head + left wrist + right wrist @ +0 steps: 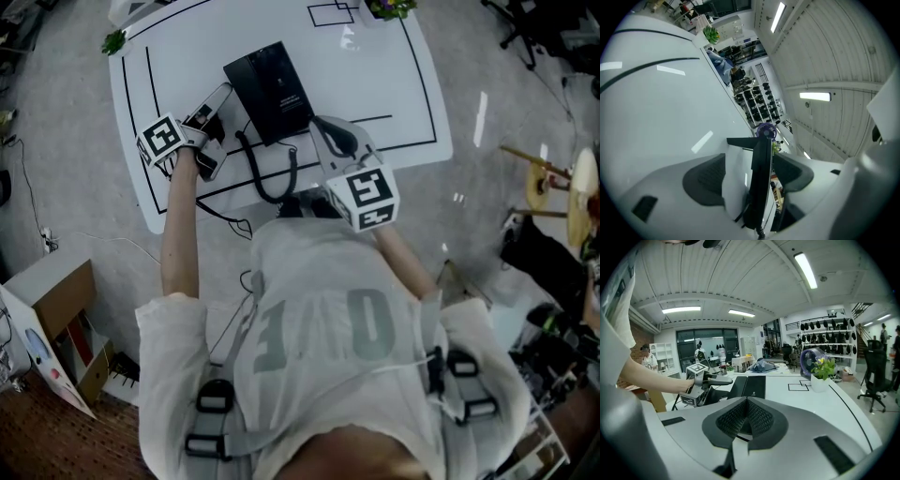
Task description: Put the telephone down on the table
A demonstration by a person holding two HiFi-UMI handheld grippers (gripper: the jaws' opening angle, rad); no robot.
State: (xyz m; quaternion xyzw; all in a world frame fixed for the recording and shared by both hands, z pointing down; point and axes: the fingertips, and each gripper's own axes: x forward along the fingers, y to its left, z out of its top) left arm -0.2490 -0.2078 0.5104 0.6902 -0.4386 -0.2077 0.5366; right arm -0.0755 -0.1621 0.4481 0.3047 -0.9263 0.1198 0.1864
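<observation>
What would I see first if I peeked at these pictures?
Probably the black telephone base lying flat in the middle of the white table, its cord looping toward the person. Then the left gripper at the table's left, clamped on a thin black handset, while the right gripper is shut and empty.
</observation>
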